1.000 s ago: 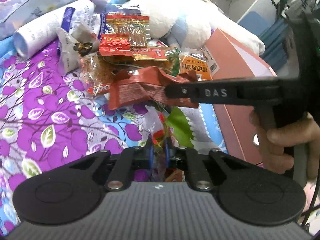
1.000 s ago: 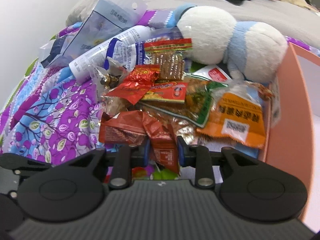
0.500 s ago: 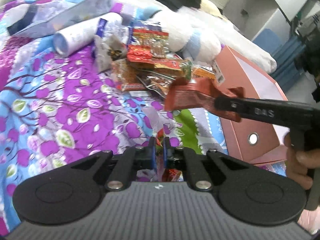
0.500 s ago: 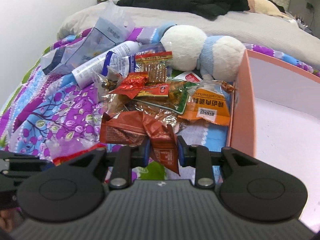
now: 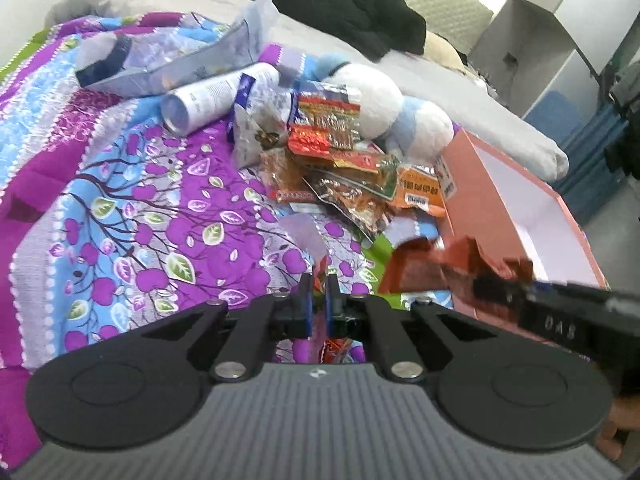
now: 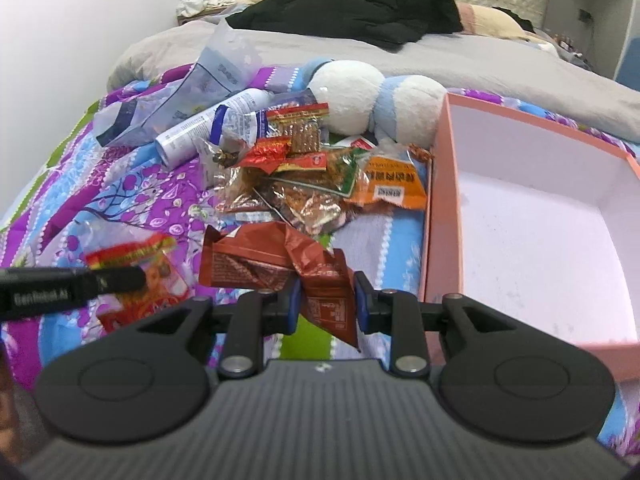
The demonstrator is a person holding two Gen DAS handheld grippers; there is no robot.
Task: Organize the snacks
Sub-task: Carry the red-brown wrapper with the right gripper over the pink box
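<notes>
Bedspread (image 6: 120,184): we see purple with blue and lilac bands, white dotted stripes, dark branches, purple fruit and green-white leaves.
Box (image 6: 444,208): salmon pink outside, white inside.
Crumpled packet (image 6: 280,264): we read it as reddish brown, with small pale print.
Clear packet (image 6: 136,264): see-through film with a red, yellow and green printed band.
Orange packet (image 6: 392,188): orange with a white label.
Plush toy (image 6: 376,100): white and pale blue.
Tube (image 6: 200,128): white with a dark blue band.
Blanket (image 6: 500,64): plain grey.
Clothing (image 6: 360,4): black.
Claw pads (image 6: 294,304): we see blue on black fingers.
</notes>
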